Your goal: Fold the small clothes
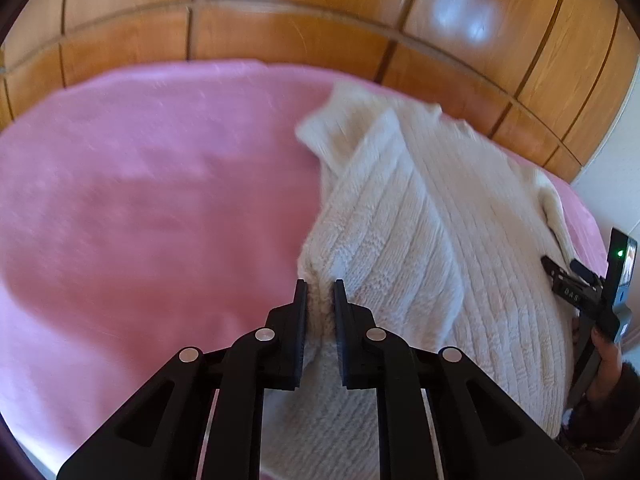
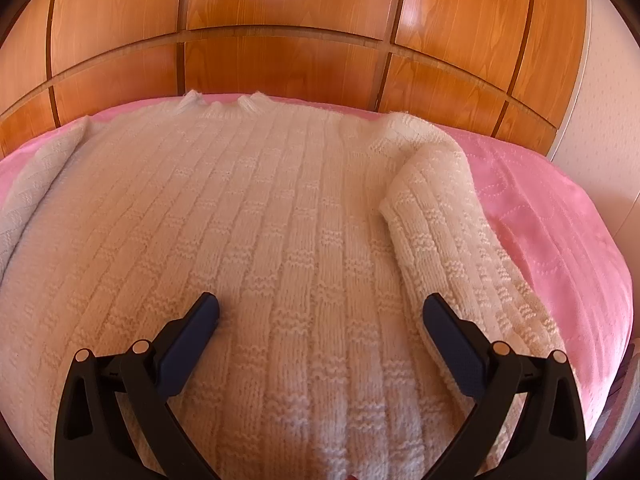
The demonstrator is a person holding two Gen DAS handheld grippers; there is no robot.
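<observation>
A small cream knitted sweater (image 1: 432,240) lies on a pink blanket (image 1: 140,200). My left gripper (image 1: 320,288) is shut on a bunched fold at the sweater's left edge, and the knit fills the narrow gap between its pads. The left sleeve (image 1: 340,132) is folded across the body. In the right wrist view the sweater (image 2: 280,220) spreads flat with its right sleeve (image 2: 436,200) folded inward. My right gripper (image 2: 320,304) hovers open over the lower part of the sweater, with nothing between its fingers. The right gripper (image 1: 560,272) also shows at the right edge of the left wrist view, held by a hand (image 1: 608,360).
Glossy wooden panels (image 2: 280,20) rise right behind the bed. A pale wall (image 2: 608,100) stands at the right. The pink blanket (image 2: 540,208) shows beside the sweater on the right and extends widely to its left.
</observation>
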